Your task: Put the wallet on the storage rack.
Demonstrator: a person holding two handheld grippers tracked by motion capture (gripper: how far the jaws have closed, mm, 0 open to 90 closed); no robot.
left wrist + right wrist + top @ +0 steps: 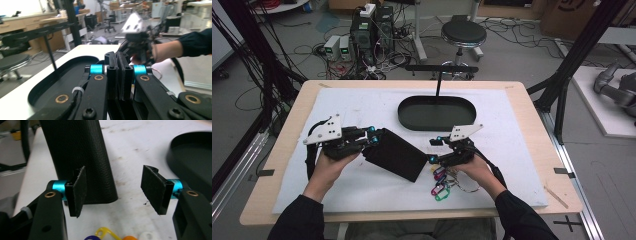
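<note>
High view: left gripper (371,135) clamps the black pouch (395,154) steady, so the right gripper (432,150), jaws apart, can reach the keys (439,184) nearby.

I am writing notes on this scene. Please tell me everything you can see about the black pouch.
The black pouch is a flat, rectangular piece with a grained surface that looks like leather or an imitation of it, and rounded corners. It lies at an angle across the white mat, in front of the black tray. The left gripper is shut on its upper left edge. The right gripper stands open beside its right corner, not touching it. Coloured key tags lie just right of its lower corner.
</note>
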